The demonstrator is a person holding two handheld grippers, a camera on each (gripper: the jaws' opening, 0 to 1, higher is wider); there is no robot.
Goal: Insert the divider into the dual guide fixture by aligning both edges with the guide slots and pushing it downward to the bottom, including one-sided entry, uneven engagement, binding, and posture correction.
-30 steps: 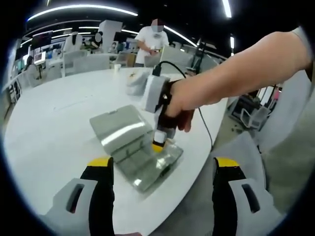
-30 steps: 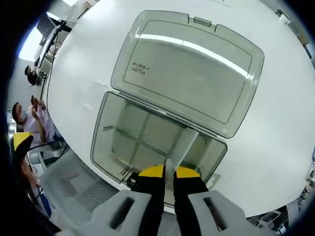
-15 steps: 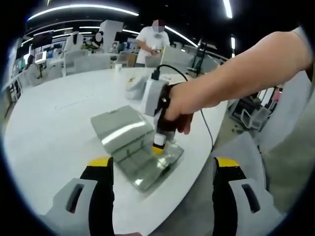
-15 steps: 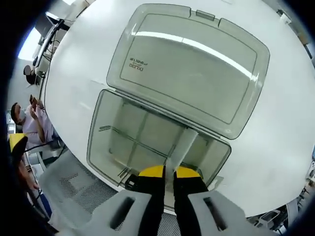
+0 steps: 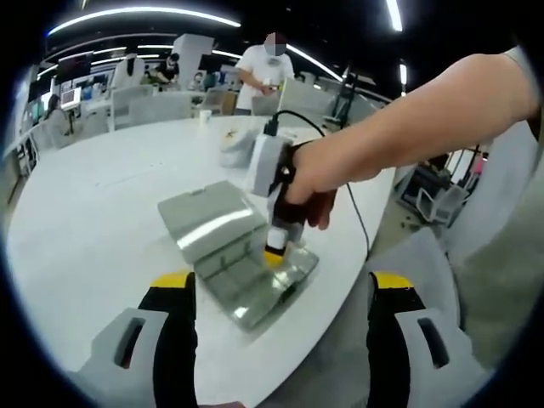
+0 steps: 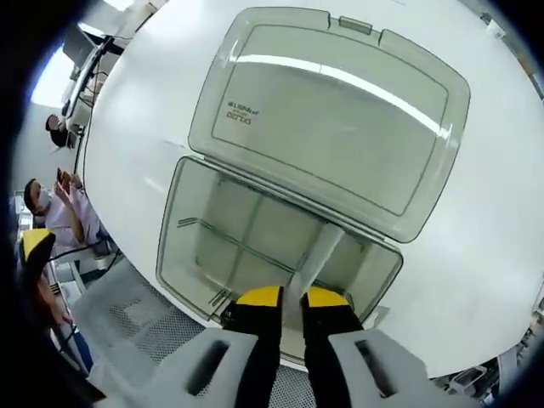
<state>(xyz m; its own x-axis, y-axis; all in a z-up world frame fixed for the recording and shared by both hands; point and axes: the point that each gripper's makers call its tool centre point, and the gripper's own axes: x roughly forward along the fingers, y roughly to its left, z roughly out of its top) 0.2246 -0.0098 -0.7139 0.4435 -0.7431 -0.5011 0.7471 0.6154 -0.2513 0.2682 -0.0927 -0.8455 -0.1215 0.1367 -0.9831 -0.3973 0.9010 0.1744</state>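
Office surroundings with desks, chairs and ceiling strip lights are showing behind a large round white tabletop (image 5: pixel 93 212), where a person in a white shirt (image 5: pixel 263 72) is standing at the far side. Near the tabletop's close edge, a translucent grey case (image 6: pixel 263 246) is lying with its lid (image 6: pixel 331 119) folded fully back and flat. Inside the case, existing partitions (image 6: pixel 242 242) are already crossing the tray. The right gripper (image 6: pixel 285 299) is reaching down into the tray, its jaws pressed together on the pale divider (image 6: pixel 319 251), which is running from the near wall toward the hinge side at the right-hand part of the tray. The far end of the divider appears to be meeting the hinge wall; whether both edges are sitting in their guide slots cannot be told. The left gripper (image 5: pixel 276 327) is hanging off the tabletop edge, jaws wide apart and holding nothing. Judged from this, insertion is partly done: the divider is entering, while full seating to the bottom and any levelling correction are remaining.
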